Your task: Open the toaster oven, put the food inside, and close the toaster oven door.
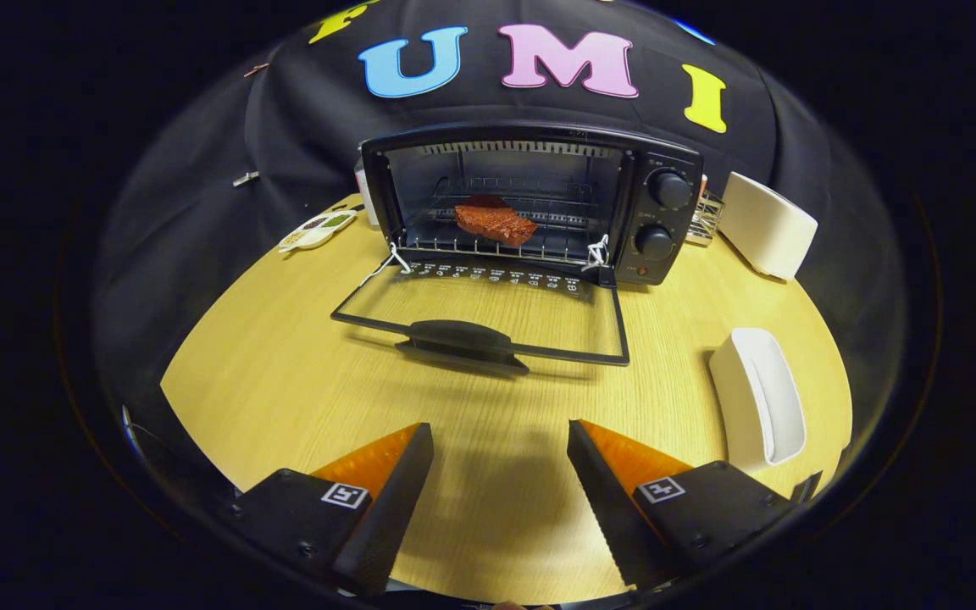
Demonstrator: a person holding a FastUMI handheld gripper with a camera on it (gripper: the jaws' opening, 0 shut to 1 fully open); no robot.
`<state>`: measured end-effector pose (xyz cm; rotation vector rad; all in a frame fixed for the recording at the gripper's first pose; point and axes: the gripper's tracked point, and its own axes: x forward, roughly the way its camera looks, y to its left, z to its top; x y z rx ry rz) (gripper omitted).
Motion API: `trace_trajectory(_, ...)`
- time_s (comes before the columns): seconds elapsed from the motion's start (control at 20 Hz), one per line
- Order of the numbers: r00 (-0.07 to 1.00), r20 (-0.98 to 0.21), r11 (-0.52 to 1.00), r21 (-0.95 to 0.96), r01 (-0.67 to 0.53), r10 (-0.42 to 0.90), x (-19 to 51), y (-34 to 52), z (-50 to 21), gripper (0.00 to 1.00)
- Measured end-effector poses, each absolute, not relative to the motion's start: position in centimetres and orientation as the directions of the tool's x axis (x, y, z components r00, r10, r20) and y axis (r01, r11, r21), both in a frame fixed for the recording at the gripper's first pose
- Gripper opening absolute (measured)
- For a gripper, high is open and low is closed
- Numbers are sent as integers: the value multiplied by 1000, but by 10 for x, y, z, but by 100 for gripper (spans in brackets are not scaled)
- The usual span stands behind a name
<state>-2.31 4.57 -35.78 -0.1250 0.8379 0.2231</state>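
Claw wide open, empty, well short of oven door.
Meat sits on the rack inside oven; only closing the door left.

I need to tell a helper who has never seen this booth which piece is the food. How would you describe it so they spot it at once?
Find the black toaster oven at the back of the wooden table, its door dropped flat, well beyond the open, empty gripper. On its wire rack lies the food: a reddish-brown slab, the only thing inside.
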Motion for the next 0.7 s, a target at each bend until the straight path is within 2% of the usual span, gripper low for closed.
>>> trace_trajectory(0.2, 623, -772, 966, -48, -253, 125, -5, 50, -384, 99)
trace_trajectory(0.7, 623, -767, 956, -44, -289, 153, 29, 60, -394, 99)
